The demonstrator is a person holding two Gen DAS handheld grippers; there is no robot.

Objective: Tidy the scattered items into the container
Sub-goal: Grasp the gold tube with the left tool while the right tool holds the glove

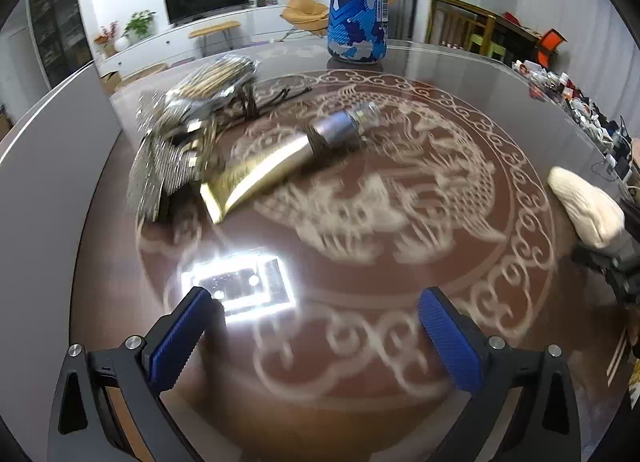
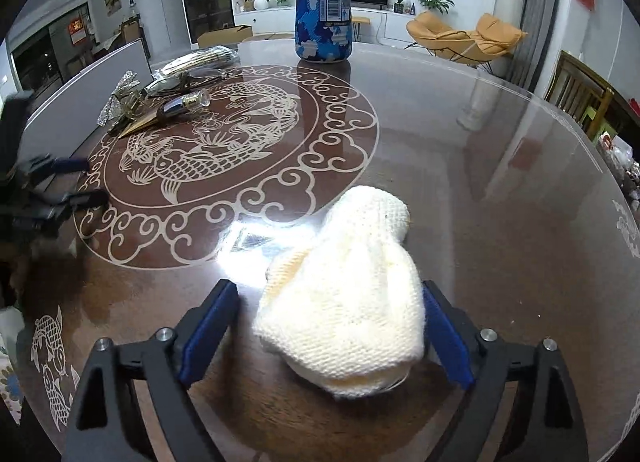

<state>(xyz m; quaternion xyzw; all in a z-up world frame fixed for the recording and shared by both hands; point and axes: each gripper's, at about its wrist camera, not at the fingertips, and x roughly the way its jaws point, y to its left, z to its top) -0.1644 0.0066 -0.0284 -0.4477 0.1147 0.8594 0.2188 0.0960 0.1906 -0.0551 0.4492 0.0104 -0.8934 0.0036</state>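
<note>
A cream knitted pouch (image 2: 348, 302) lies on the glass table between the fingers of my right gripper (image 2: 328, 290). The gripper is open: its left pad stands clear of the knit and its right pad is right beside it. My left gripper (image 1: 314, 302) hovers open over bare table with nothing between its fingers. Beyond it lie a gold tube with a silver cap (image 1: 288, 153), glittery silver pieces (image 1: 172, 149), eyeglasses (image 1: 276, 95) and a wrapped bundle of sticks (image 1: 216, 77). A tall blue cylinder (image 1: 358, 1) stands at the far edge. The left wrist view is blurred.
A grey panel (image 1: 48, 181) rises along the table's left side. The round table (image 2: 500, 181) has a fish and cloud pattern under glass, with a bright lamp glare (image 2: 260, 238) beside the pouch. Chairs and cluttered shelves stand beyond the right edge.
</note>
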